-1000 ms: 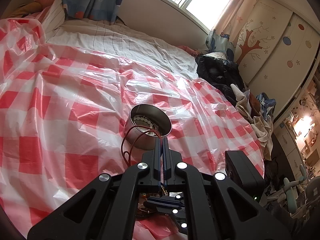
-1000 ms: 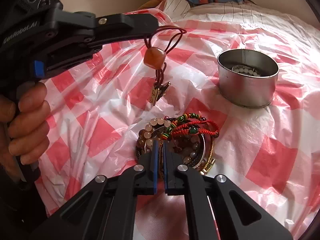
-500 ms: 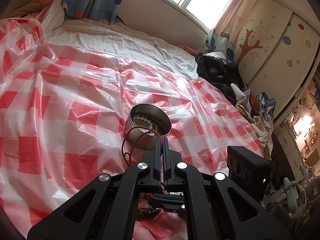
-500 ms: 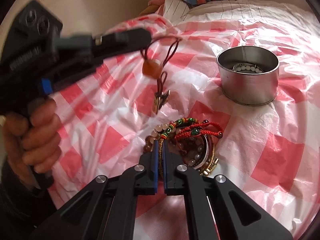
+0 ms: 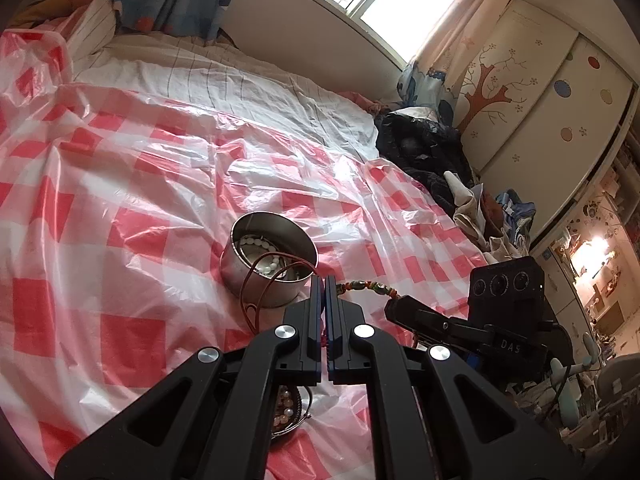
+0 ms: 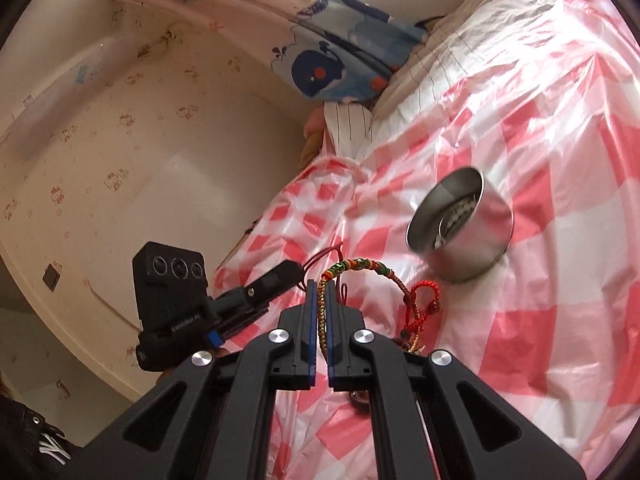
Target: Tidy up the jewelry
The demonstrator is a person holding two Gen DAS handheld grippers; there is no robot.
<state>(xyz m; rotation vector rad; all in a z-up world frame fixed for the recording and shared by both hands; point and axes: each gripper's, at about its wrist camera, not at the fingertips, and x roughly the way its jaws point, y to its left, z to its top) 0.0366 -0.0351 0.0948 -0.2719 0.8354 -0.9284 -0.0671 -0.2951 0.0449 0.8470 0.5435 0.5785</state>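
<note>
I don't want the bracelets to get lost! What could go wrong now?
The braided bracelet in the right gripper trails red loops that might snag. The left gripper pinches only a thin cord, which might slip. Both would crowd the small tin.

Hidden, cropped and unclear parts

In the left wrist view, the left gripper [image 5: 324, 312] covers most of the bracelet pile [image 5: 286, 408] at lower centre, and the cord [image 5: 262, 280] vanishes between its closed jaws, so the pendant below cannot be seen. The tin [image 5: 269, 268] wall hides most of the pearls [image 5: 256, 246] inside. In the right wrist view, the tin [image 6: 460, 224] is motion-blurred and its contents are indistinct; the braided bracelet [image 6: 360, 266] runs down behind the right gripper [image 6: 319, 300], its lower part hidden. The hand under the left gripper [image 6: 294, 270] is mostly covered, at lower left.
</note>
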